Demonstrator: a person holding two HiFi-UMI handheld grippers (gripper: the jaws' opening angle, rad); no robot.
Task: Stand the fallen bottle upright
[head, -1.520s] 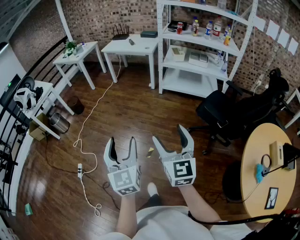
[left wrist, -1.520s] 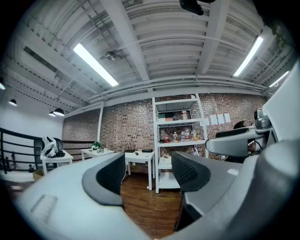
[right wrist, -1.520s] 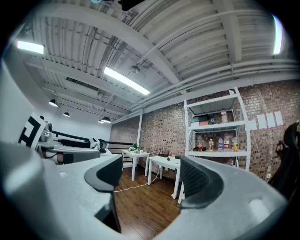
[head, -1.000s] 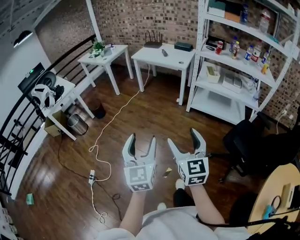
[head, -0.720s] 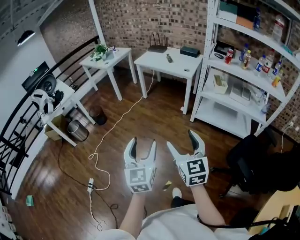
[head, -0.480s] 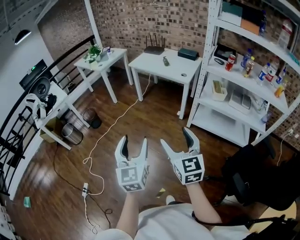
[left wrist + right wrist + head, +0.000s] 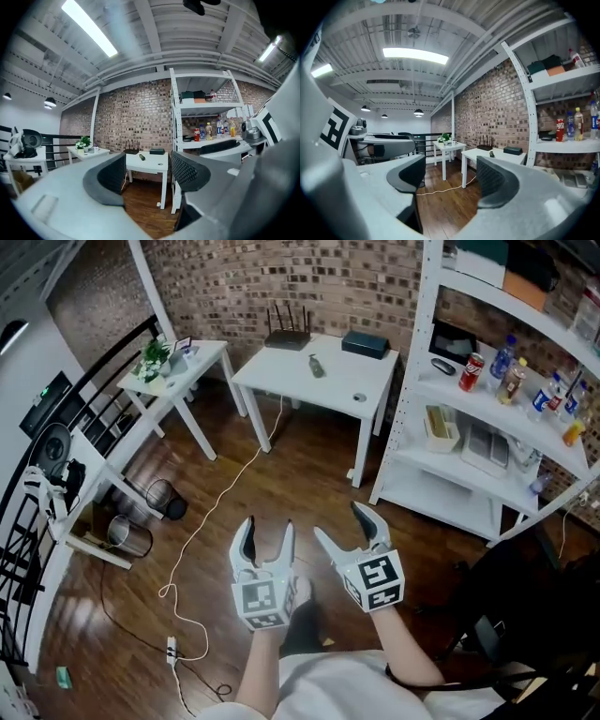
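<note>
A small dark bottle [image 7: 314,365] lies on its side on the white table [image 7: 281,382] at the far side of the room. It shows tiny in the left gripper view [image 7: 142,157] and in the right gripper view [image 7: 491,153]. My left gripper [image 7: 265,542] [image 7: 147,171] is held out level over the wood floor, open and empty. Beside it my right gripper [image 7: 349,527] [image 7: 450,180] is open, its jaws closing with nothing between them. Both are well short of the table.
A router [image 7: 289,337], a black box [image 7: 365,343] and a small round item [image 7: 359,397] share the table. A white shelf unit [image 7: 427,362] with bottles and cans stands right. A side table with a plant [image 7: 155,357], metal bins [image 7: 169,498] and a floor cable [image 7: 211,521] lie left.
I have walked toward the white table, which now looks nearer and larger. Both grippers stay side by side in front of me. The right jaws have narrowed a little.
</note>
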